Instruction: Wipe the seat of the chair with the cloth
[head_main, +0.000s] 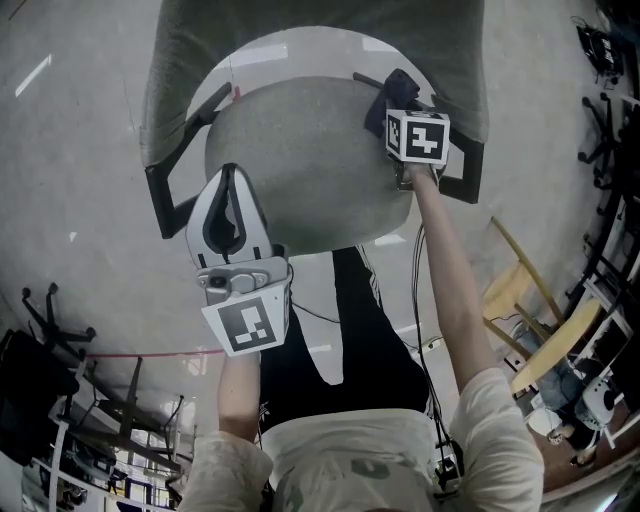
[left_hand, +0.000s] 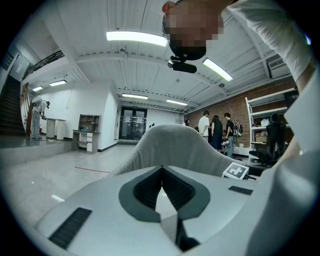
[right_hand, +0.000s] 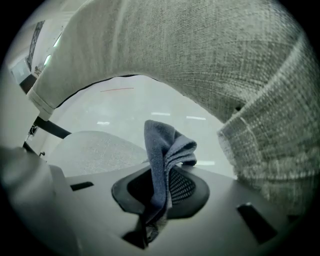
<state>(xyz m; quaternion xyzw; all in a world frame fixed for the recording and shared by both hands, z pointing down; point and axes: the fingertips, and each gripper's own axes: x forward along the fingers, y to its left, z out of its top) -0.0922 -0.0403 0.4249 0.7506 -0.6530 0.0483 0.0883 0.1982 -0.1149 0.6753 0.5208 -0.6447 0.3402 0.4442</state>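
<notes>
The grey fabric chair seat (head_main: 300, 150) lies below me, with its backrest (head_main: 330, 25) at the far side. My right gripper (head_main: 402, 112) hovers at the seat's far right corner, shut on a dark blue cloth (head_main: 392, 92). In the right gripper view the cloth (right_hand: 164, 155) stands up bunched between the jaws, with the seat (right_hand: 95, 147) to the left and the backrest (right_hand: 200, 55) arching overhead. My left gripper (head_main: 232, 172) hangs over the seat's near left edge, shut with nothing in it. Its view shows the tips (left_hand: 161, 168) meeting in front of the backrest (left_hand: 175, 142).
Black armrests (head_main: 165, 200) (head_main: 465, 172) flank the seat. A wooden chair (head_main: 530, 300) stands at the right and black chair bases (head_main: 45, 315) at the left. Several people (left_hand: 215, 131) stand far off by a brick wall. A cable (head_main: 418, 300) runs along my right arm.
</notes>
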